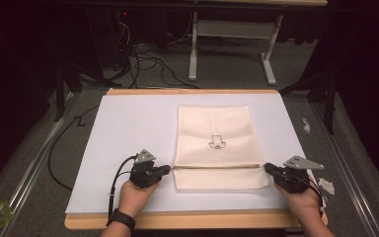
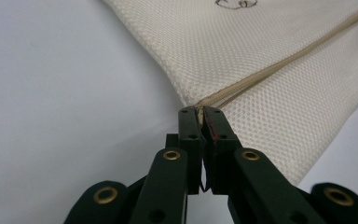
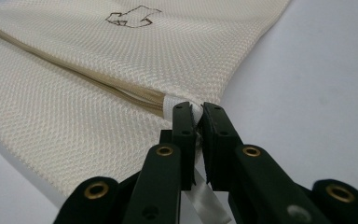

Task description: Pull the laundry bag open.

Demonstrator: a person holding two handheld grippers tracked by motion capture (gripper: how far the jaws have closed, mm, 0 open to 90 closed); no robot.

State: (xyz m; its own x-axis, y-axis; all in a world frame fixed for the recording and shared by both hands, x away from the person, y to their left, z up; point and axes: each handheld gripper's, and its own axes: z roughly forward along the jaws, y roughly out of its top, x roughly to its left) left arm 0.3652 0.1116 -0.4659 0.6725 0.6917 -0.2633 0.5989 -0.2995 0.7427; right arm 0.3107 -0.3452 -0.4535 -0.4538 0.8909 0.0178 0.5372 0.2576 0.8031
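1. Cream mesh bag (image 1: pixel 216 143), flat on white sheet (image 1: pixel 123 133), zipper (image 1: pixel 217 167) crosswise.
2. Left gripper (image 1: pixel 169 169): clamped on bag's left zipper end.
3. Right gripper (image 1: pixel 266 168): clamped on white tab (image 3: pixel 170 103) at right end.
4. Paper scraps (image 1: pixel 325 185) off sheet's right edge, nothing obstructing.

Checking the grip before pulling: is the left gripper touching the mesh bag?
Touching: the left gripper view shows the left gripper shut on the mesh bag at its zipper end.

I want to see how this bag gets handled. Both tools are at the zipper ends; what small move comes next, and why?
Probably lift both ends slightly together. The left tool is shut on the zipper end of the mesh bag, the right tool is shut on its other end, and the bag lies flat on the white sheet.
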